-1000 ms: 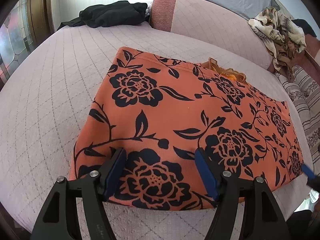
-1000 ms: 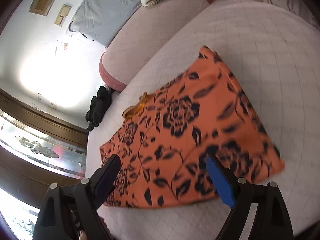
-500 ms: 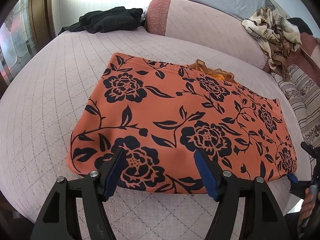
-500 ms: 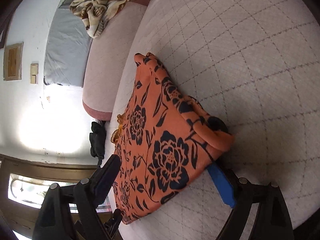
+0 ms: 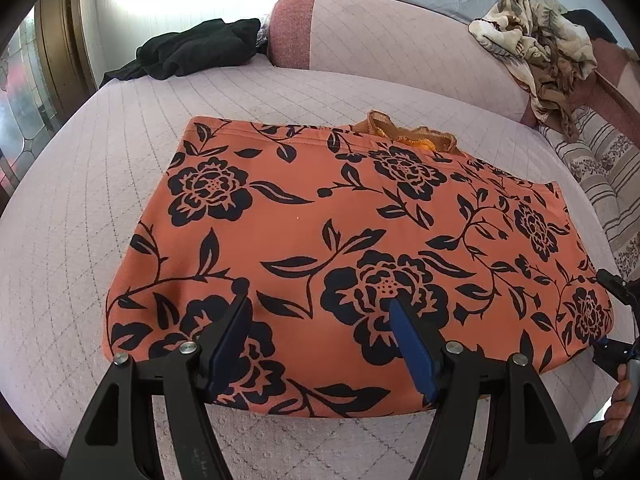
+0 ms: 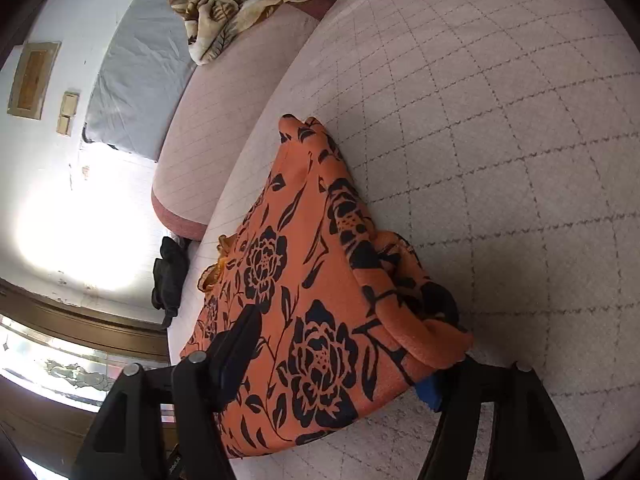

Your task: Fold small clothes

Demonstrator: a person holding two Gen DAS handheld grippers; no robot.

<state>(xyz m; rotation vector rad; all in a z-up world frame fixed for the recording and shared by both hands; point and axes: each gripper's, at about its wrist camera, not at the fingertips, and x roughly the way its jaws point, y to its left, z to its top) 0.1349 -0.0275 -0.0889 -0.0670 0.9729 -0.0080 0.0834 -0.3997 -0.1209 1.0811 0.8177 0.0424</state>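
Observation:
An orange garment with black flowers [image 5: 340, 232] lies folded flat on the pink quilted bed [image 5: 100, 184]. My left gripper [image 5: 320, 328] is open, its jaws hovering over the garment's near edge and holding nothing. In the right wrist view my right gripper [image 6: 340, 356] is open around the garment's right end [image 6: 320, 320]: the lower blue pad [image 6: 430, 392] is under the cloth, the upper finger [image 6: 236, 344] above it. An orange lace edge [image 5: 412, 136] pokes out at the far side.
A black garment [image 5: 192, 48] lies at the far left of the bed. A pink bolster [image 5: 400, 28] runs along the back with a patterned brown cloth [image 5: 540, 44] heaped on it. A striped floral cover [image 5: 600, 184] is at the right.
My left gripper moved forward over the garment's near edge. My right gripper slid in at the right end, its lower pad going under the cloth.

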